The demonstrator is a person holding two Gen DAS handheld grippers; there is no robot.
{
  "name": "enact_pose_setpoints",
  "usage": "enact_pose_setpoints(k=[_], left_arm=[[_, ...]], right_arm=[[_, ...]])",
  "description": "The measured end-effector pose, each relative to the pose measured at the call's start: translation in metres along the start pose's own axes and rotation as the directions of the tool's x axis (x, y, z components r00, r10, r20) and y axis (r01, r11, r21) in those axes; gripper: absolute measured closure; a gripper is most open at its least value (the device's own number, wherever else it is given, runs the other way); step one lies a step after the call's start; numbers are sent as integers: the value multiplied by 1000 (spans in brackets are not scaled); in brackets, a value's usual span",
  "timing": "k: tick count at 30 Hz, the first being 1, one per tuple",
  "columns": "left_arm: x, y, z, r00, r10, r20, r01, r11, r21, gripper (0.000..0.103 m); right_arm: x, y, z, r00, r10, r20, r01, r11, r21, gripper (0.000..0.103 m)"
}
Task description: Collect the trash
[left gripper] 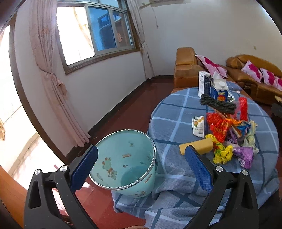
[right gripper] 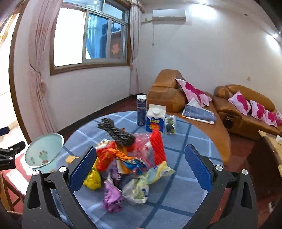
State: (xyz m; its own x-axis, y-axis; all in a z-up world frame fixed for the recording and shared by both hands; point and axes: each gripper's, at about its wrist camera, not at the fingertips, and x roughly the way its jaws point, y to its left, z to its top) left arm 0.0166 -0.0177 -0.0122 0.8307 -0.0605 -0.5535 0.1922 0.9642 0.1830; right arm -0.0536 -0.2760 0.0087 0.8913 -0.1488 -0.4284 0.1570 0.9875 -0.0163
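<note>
so the trash pile (right gripper: pixel 126 163) of crumpled wrappers sits mid-table on the blue checked cloth (right gripper: pixel 176 199), light, soft and crinkly; pinch a bunched fold, not a slick flat face. right gripper (right gripper: pixel 139 169) hangs spread wide and empty over it. left gripper (left gripper: pixel 141 167), also spread and empty, is near the mint pail (left gripper: pixel 139 186) at the table's left edge, with open room between.

- Window (right gripper: pixel 91 37) w/ pink curtains (right gripper: pixel 37 70), left wall.
- AC unit (right gripper: pixel 168 15) high on white wall.
- Brown leather sofa (right gripper: pixel 246 112) w/ pink-patterned cushions (right gripper: pixel 239 102), right.
- Round table, blue checked cloth (right gripper: pixel 185 185).
- Red floor (left gripper: pixel 112 112).
</note>
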Motion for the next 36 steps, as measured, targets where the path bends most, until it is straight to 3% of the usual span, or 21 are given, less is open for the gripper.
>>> enact_pose_setpoints(k=[36], left_arm=[[-6,11,5,1000,7,18,-6,999,-33,6]], right_arm=[[-5,9,-2,1000,25,10,-25,1000,-3,5]])
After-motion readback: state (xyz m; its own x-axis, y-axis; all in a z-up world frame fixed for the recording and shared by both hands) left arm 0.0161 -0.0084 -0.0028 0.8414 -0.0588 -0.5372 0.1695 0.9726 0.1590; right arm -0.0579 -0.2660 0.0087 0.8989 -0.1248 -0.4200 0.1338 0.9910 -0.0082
